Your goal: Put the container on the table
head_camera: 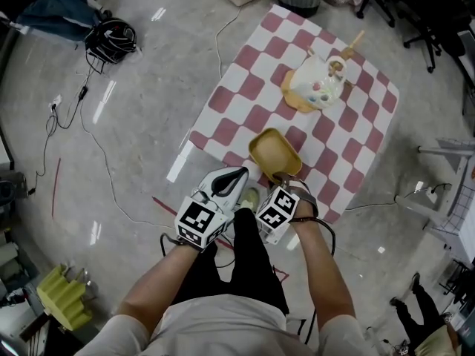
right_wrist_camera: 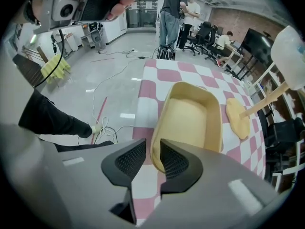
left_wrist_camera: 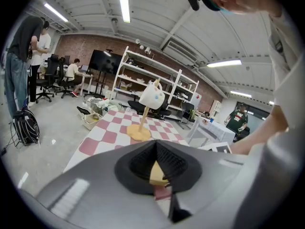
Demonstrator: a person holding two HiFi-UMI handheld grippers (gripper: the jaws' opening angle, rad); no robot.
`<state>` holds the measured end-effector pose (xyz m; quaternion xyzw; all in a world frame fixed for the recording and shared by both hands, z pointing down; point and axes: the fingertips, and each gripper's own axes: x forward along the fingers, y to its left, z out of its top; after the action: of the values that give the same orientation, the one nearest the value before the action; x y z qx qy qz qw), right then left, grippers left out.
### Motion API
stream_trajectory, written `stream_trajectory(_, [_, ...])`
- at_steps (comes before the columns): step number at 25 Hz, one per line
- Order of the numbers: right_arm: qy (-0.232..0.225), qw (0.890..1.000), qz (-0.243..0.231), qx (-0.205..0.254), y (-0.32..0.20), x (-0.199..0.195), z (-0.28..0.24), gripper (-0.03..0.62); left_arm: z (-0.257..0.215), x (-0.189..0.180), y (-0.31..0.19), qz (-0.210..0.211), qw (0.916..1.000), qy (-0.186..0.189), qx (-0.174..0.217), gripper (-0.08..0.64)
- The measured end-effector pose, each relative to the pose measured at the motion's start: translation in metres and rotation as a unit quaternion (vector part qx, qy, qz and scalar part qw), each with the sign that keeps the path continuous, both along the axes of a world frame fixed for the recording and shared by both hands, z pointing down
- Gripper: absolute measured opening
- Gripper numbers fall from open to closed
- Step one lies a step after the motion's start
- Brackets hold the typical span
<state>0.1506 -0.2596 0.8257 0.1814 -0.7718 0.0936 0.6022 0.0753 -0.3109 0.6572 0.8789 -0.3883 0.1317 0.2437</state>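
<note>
The right gripper [right_wrist_camera: 153, 162] is pinching the container [right_wrist_camera: 190, 118] by its rim at the table's [head_camera: 245, 87] 6 o'clock edge, so releasing there is risking a tumble; the left gripper [left_wrist_camera: 157, 168] is sitting clenched, empty

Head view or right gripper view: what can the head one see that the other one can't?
Only the head view shows the left gripper, right beside the right one. Only the right gripper view shows people standing near office chairs. Both show the right gripper, its jaws on the rim of the yellow container, and the checkered table.
</note>
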Motion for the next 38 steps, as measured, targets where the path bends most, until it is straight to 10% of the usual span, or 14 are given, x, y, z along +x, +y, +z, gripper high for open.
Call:
stream_trajectory(11, [-0.051,0.995,0.081,0.032,0.003,-0.002,-0.06,0.091,-0.013,-0.002,0.015,0.016,0.9998,0.007,-0.003,0.005])
stream_trajectory(23, [-0.138,0.965,0.192,0.113,0.019,-0.03,-0.162,0.067,-0.066,-0.014,0.048,0.052,0.9981,0.021,0.025,0.005])
stream_trajectory(38, [-0.254,0.896,0.276,0.236,0.056,-0.063,-0.306,0.011,-0.15,-0.031,0.11,0.08,0.9939,0.034,0.067,0.005])
